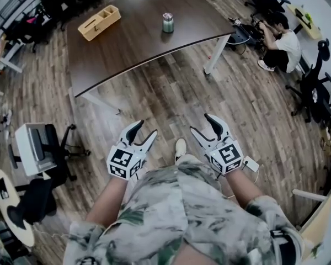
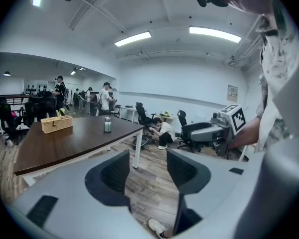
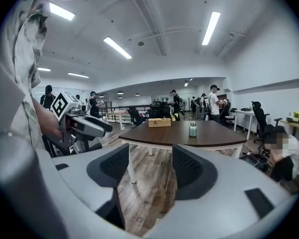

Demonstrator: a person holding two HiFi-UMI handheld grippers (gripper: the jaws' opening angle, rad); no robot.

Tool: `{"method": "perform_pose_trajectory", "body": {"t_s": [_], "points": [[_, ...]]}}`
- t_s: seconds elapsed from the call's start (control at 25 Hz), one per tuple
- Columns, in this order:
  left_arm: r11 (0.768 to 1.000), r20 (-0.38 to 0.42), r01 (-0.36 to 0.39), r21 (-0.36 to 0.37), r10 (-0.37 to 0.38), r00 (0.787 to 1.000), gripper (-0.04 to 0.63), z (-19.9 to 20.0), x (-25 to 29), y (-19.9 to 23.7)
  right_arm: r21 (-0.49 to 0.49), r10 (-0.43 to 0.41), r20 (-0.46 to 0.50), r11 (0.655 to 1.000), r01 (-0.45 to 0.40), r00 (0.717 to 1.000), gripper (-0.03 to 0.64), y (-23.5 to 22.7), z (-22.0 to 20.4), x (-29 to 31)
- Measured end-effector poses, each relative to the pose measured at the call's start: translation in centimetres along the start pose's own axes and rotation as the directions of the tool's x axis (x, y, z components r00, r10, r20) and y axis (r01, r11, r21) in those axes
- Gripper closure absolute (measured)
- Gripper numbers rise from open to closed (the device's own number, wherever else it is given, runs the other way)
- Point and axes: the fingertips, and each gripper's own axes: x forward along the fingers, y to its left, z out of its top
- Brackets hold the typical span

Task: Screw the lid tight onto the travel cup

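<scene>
The travel cup (image 1: 167,22), a small green cup with a silver lid on top, stands upright on the dark brown table (image 1: 132,46), well ahead of me. It also shows far off in the left gripper view (image 2: 107,125) and in the right gripper view (image 3: 193,129). Both grippers hang over the wooden floor, close to my body and far short of the table. My left gripper (image 1: 146,128) (image 2: 148,171) is open with only floor between its jaws. My right gripper (image 1: 201,122) (image 3: 150,168) is open and holds nothing.
A wicker basket (image 1: 99,22) sits at the table's far left. A person (image 1: 279,44) crouches on the floor to the right of the table, beside office chairs (image 1: 314,90). A chair and a small cabinet (image 1: 36,148) stand at my left. My shoe (image 1: 180,147) shows between the grippers.
</scene>
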Motion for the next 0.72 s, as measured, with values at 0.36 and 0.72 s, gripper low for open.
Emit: {"method": "perform_pose_trajectory", "body": {"t_s": [0.36, 0.72], "points": [[0.997, 0.019, -0.073, -0.008, 0.073, 0.997, 0.367, 5.7, 9.7, 1.8, -0.037, 0.041, 0.002, 0.999, -0.041, 0.999, 0.333, -9.7, 1.4, 2.8], [0.995, 0.022, -0.093, -0.025, 0.093, 0.995, 0.367, 8.2, 15.3, 2.4, -0.022, 0.062, -0.010, 0.998, -0.063, 0.998, 0.345, -15.1, 1.1, 4.4]]}}
